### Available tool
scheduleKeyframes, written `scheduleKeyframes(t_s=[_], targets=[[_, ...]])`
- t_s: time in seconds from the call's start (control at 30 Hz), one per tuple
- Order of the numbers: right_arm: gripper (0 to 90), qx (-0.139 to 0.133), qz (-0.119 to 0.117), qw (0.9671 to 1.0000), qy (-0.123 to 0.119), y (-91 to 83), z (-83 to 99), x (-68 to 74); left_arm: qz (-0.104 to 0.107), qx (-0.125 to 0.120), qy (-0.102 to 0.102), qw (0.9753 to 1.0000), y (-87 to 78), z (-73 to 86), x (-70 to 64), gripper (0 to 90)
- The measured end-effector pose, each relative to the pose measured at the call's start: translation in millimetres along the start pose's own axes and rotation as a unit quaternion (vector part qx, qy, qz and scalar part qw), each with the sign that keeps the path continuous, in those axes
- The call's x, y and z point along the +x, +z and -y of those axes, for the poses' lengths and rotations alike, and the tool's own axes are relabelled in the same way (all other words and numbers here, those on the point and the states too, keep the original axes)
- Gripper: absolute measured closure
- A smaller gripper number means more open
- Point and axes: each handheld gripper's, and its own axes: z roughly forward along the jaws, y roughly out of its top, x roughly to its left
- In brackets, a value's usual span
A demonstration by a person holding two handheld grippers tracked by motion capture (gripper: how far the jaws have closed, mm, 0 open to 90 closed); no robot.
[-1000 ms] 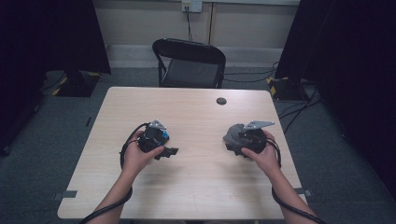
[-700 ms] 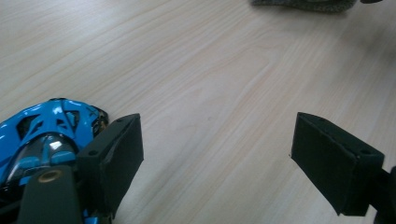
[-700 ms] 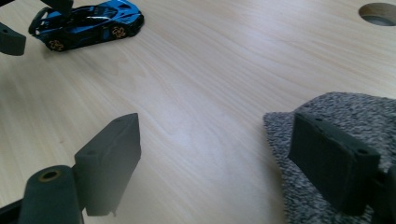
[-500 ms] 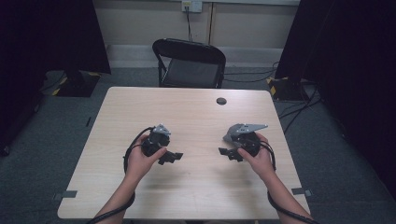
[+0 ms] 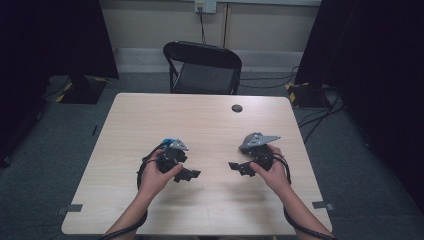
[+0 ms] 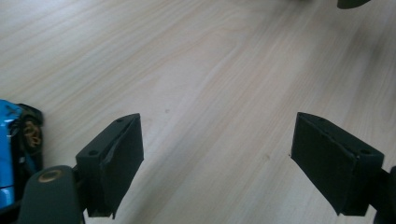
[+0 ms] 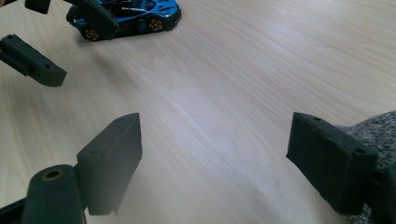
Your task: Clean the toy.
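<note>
Change: both grippers have come nearer the person's edge of the table since the earlier frames, and their jaws now face each other across a bare strip of wood.
Table (image 5: pixel 210 120): pale wood, the landmark for all below; the person's forearms come in over its near edge.
Chair (image 5: pixel 202 67): black folding chair, just beyond the table's far edge.
Left gripper (image 5: pixel 189 174): over the table's near left half, held in the left hand (image 5: pixel 155 177); jaws stand wide apart with nothing between them, only tabletop in the left gripper view (image 6: pixel 217 154).
Right gripper (image 5: pixel 239 167): over the table's near right half, held in the right hand (image 5: pixel 272 172); jaws likewise spread wide and empty in the right gripper view (image 7: pixel 215 158).
Toy car (image 7: pixel 128 16): blue and black, resting on the table's near left half, just beside the left gripper on its far side; in the high view a bit of blue (image 5: pixel 171 141) shows behind that gripper, and its wheel end sits at the edge of the left gripper view (image 6: pixel 14 140).
Dark disc (image 5: pixel 237 108): small and round, on the table near its far edge, well apart from both grippers.
</note>
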Motion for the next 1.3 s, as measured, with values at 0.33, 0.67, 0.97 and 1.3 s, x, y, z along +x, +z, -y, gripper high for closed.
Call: scheduleKeyframes(t_s=[0.33, 0.67, 0.97, 1.3], targets=[[17.9, 0.005, -0.018, 0.9997, -0.013, 5.5, 1.6, 12.2, 0.012, 0.016, 0.016, 0.9997, 10.9, 8.1, -12.1, 17.0], [18.0, 0.011, -0.035, 0.9991, -0.018, 11.9, 9.4, 20.9, 0.024, 0.022, 0.032, 0.9990, 16.7, 13.8, -20.9, 17.1], [18.1, 0.015, -0.041, 0.9988, -0.022, 13.5, 16.3, 25.7, 0.027, 0.024, 0.043, 0.9984, 19.3, 18.5, -27.6, 17.1], [18.2, 0.021, -0.049, 0.9984, -0.022, 16.3, 25.5, 29.1, 0.031, 0.028, 0.052, 0.9978, 24.8, 23.5, -33.7, 17.1]])
